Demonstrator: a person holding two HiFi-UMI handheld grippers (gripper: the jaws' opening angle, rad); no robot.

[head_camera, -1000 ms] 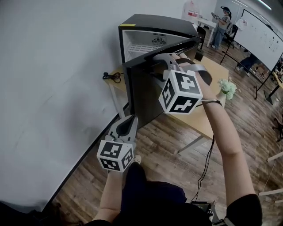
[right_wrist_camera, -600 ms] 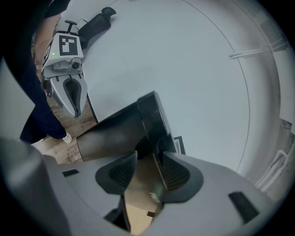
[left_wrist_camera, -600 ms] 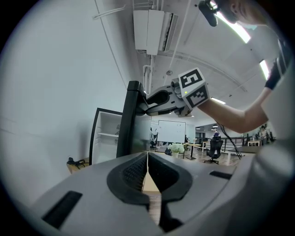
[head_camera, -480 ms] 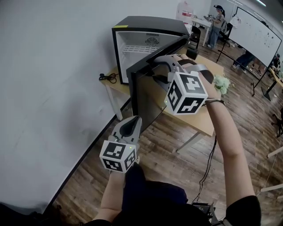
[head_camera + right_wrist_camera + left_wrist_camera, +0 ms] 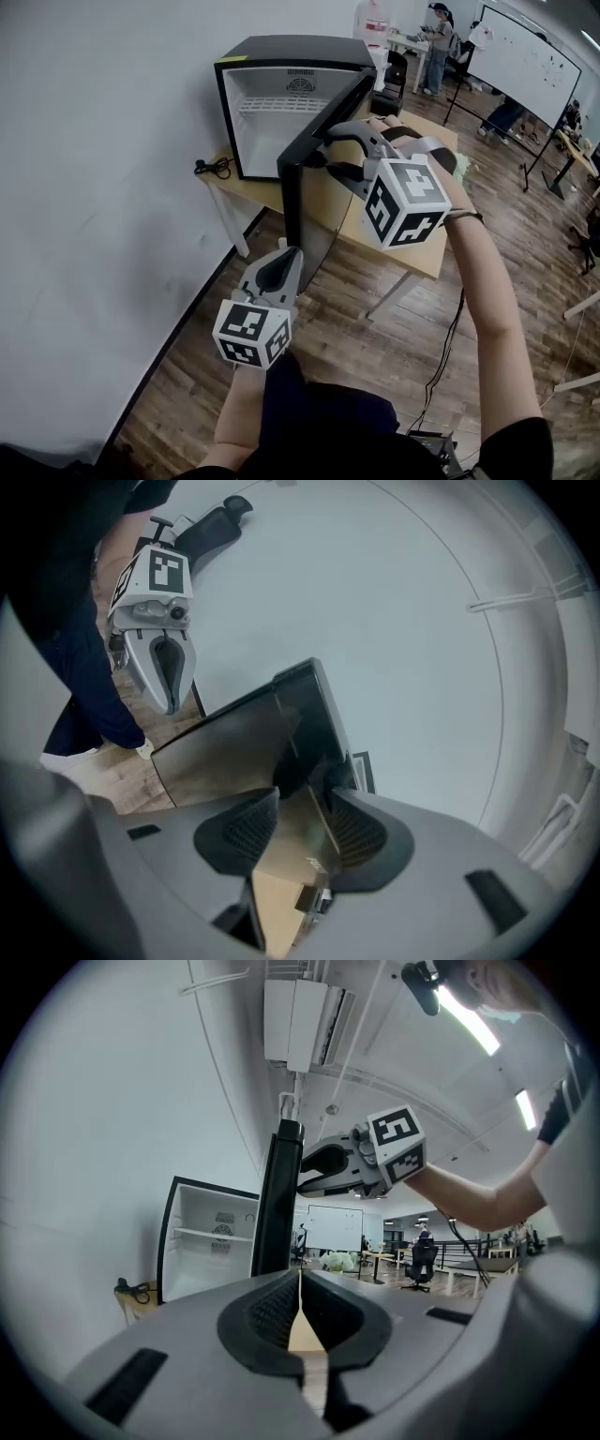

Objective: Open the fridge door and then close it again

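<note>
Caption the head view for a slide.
Right gripper grips the open fridge door near its top corner; left gripper hangs shut, empty.

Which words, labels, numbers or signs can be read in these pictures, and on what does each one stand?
No text can be read anywhere.
Small yellow sticker on the black mini fridge: too small to read.
Large whiteboard at the far side of the room: writing too small to read.
Pale print on the black fridge door: blurred.
Two black-and-white marker cubes: square patterns only, no words.
</note>
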